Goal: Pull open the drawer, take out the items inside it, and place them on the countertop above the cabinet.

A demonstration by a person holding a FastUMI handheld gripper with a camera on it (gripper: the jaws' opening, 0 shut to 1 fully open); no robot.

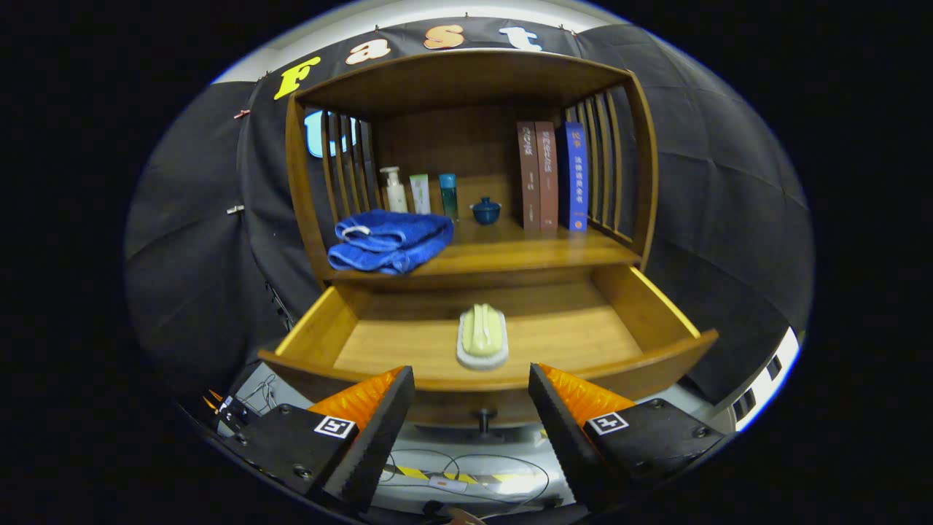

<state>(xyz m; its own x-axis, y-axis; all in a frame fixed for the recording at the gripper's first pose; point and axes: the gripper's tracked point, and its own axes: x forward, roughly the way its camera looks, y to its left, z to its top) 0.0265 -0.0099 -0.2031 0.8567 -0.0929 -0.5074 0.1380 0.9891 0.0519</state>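
Wooden drawer (641,313) stands pulled open, and I see the pale green brush (482,335) on its floor, long axis running away from me. My hand-held gripper (471,390) hangs spread and empty just short of it, brush ahead between the fingers.

One scrubbing brush (482,337) lies in the one open drawer (660,312). On the countertop (525,251) above it are one folded blue towel (390,240), three toiletry containers (420,192), one small blue lidded pot (485,211) and three upright books (552,176). The one gripper (471,415) has two fingers, spread apart with nothing between them.
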